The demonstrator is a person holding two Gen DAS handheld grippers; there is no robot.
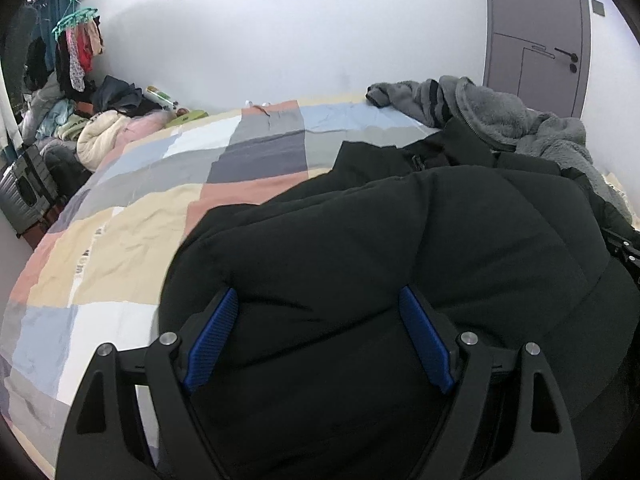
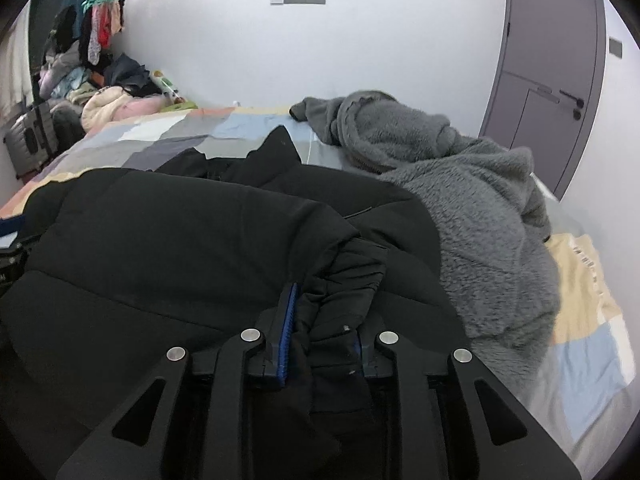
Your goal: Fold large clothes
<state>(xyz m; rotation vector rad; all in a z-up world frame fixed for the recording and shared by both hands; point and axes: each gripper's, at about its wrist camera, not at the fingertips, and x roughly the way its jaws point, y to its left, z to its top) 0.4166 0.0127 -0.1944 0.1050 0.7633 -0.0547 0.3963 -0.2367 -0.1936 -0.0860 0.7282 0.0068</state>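
Note:
A large black padded jacket [image 1: 400, 240] lies on the patchwork bedspread [image 1: 132, 232] and fills the near half of both views. My left gripper [image 1: 320, 300] is open, its blue pads wide apart over the jacket's near fold. In the right wrist view my right gripper [image 2: 326, 312] is shut on a bunched edge of the black jacket [image 2: 180, 240], near its right side. A grey fleece garment [image 2: 460, 192] lies crumpled to the jacket's right and partly against it.
A pile of clothes [image 1: 100, 128] lies at the bed's far left corner under a hanger rack [image 1: 76, 24]. A grey suitcase [image 1: 24, 192] stands by the bed's left edge. A grey door [image 1: 536, 36] is at the far right.

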